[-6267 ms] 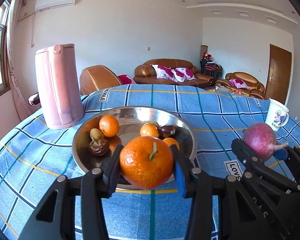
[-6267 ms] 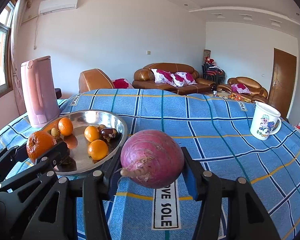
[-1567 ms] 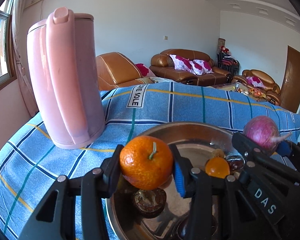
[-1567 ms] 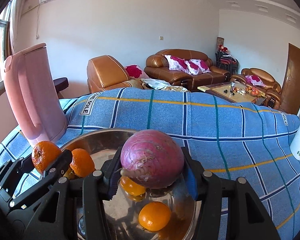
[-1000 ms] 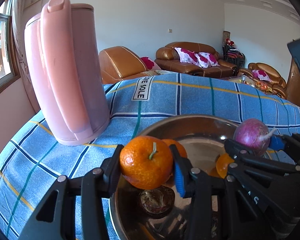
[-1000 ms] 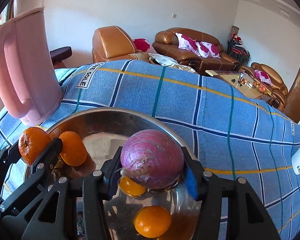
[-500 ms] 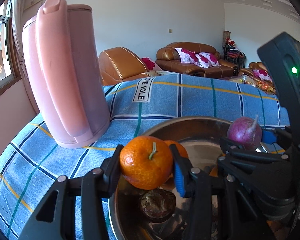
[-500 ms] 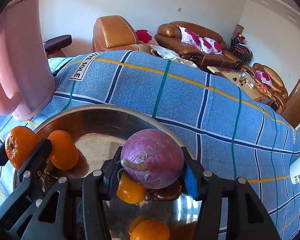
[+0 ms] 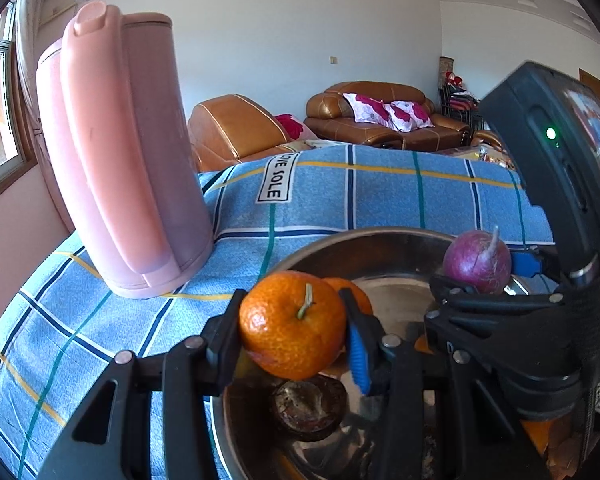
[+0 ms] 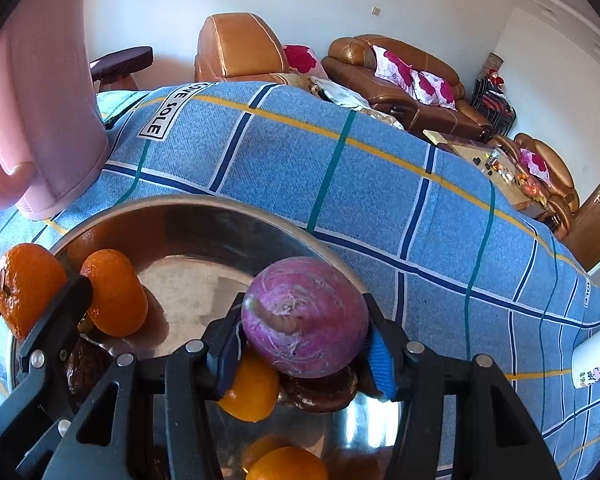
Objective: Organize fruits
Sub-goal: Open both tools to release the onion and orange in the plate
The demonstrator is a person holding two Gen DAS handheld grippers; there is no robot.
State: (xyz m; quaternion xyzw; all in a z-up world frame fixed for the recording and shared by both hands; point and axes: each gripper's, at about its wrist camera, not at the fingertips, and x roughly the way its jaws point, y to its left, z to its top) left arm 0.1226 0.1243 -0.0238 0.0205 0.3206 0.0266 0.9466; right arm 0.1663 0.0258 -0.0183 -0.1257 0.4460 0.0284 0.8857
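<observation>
1. Jaws of the left gripper [image 9: 294, 338] are clamped on an orange [image 9: 292, 324], held above the near rim of the metal bowl [image 9: 380, 240].
2. Jaws of the right gripper [image 10: 306, 350] are clamped on a purple onion [image 10: 304, 316], above the oranges lying in the bowl.
3. Beyond the left jaws a pink kettle [image 9: 120, 152] stands on the cloth-covered surface [image 9: 380, 196].
</observation>
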